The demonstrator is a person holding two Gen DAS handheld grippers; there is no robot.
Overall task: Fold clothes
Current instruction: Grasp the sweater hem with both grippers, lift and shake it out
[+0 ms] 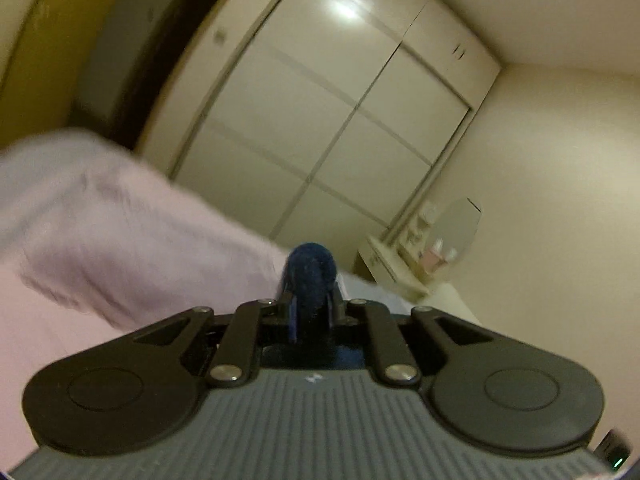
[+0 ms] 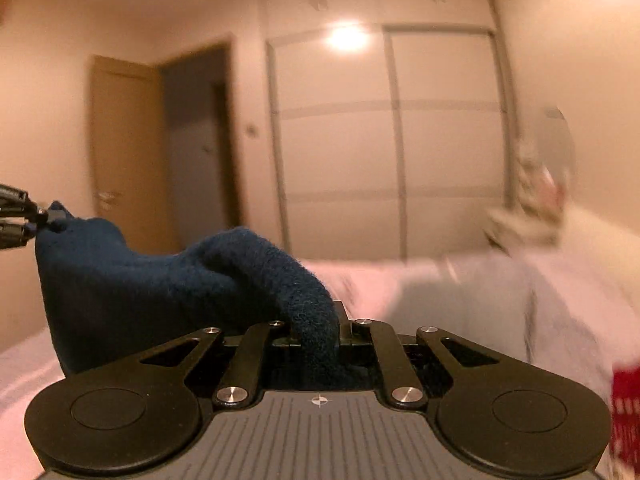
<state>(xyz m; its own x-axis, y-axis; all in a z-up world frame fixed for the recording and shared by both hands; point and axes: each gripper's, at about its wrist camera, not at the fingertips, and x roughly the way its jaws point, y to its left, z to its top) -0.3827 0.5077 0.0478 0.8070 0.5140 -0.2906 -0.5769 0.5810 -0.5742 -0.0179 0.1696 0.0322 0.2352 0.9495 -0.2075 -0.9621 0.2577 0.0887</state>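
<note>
My left gripper (image 1: 310, 300), matte black linkage arms, two round black pivot discs, silver screws at the joints, ribbed grey housing with a small white mark, my right gripper (image 2: 318, 328) of the same build, white crosshair mark.

Dim warm light, wardrobe (image 2: 384, 128) glare, motion blur.

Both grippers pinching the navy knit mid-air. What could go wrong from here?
1. The left gripper holds only a corner of the navy garment; it may slip out.
2. The cloth sags between it and the right gripper, so the fold may land uneven on the pink bedding.
</note>
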